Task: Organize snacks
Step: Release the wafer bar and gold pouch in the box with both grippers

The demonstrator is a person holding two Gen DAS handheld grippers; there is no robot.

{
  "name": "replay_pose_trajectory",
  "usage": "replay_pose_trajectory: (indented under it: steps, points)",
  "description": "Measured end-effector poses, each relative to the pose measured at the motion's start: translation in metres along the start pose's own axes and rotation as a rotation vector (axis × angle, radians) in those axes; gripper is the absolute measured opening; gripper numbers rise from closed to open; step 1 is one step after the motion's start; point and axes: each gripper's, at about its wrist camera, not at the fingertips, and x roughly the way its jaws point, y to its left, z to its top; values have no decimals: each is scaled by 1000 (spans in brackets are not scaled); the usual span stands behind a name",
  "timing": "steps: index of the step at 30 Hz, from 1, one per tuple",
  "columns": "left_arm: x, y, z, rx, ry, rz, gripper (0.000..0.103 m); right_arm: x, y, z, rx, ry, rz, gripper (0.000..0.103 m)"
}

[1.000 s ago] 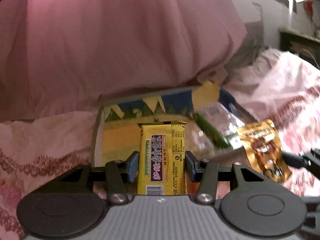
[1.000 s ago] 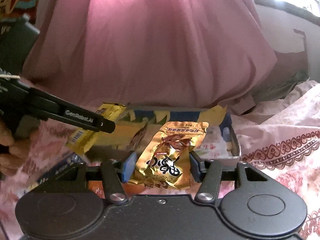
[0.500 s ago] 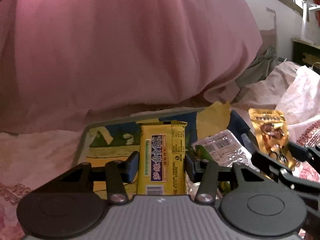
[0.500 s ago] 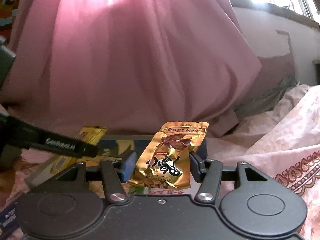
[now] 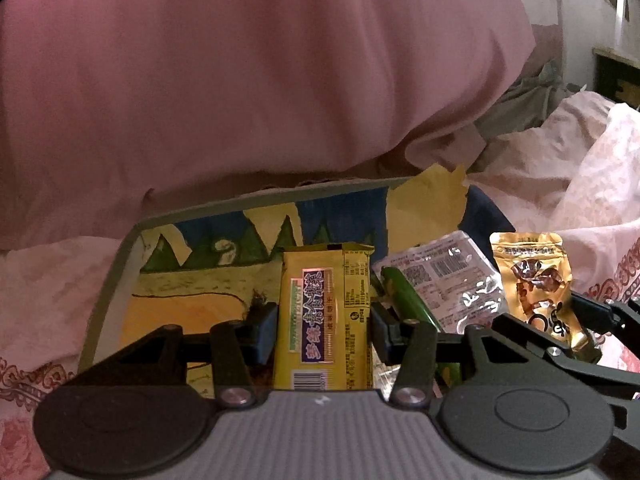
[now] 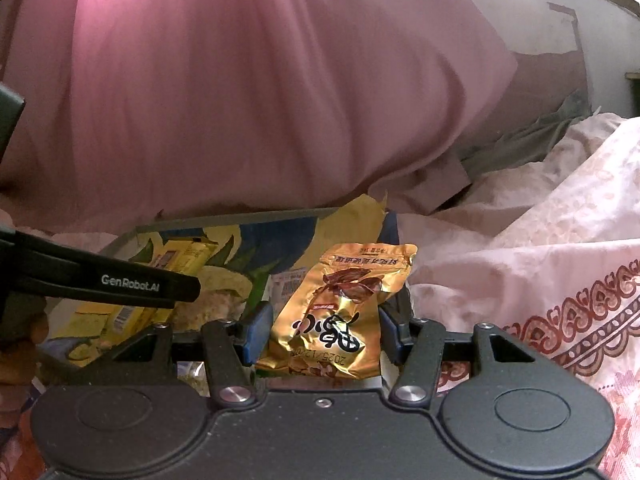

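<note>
Left gripper [image 5: 324,330] jaws pinch a yellow bar [image 5: 325,320] over the box [image 5: 120,264]; right gripper [image 6: 325,332] jaws pinch a gold pouch [image 6: 344,308] at its edge. Both look light, crinkly, slippery; grip mid-sides.

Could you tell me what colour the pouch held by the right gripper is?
Shiny gold pouch, clearest in the right wrist view.

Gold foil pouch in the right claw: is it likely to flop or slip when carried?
The gold pouch looks crinkled and puffy, so probably light and floppy above the right claw. Its glossy foil may be slippery. It stands tilted rather than sagging, suggesting some stiffness.
</note>
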Motion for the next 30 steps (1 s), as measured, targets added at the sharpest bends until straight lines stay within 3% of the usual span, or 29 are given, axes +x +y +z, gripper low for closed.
replay_pose_trajectory:
  steps: [10,14,23,30]
  points:
    - [6,1,10,9,72,0,54,9,0,-4,-24,43,-1,59]
    - [6,2,10,-6,76,-9,59,9,2,-5,-40,44,-3,60]
    - [-15,25,10,-175,53,-57,77,-6,7,-2,-57,-8,8,85]
    - [-56,41,7,-201,-16,-32,92,-36,11,11,-40,-88,16,102]
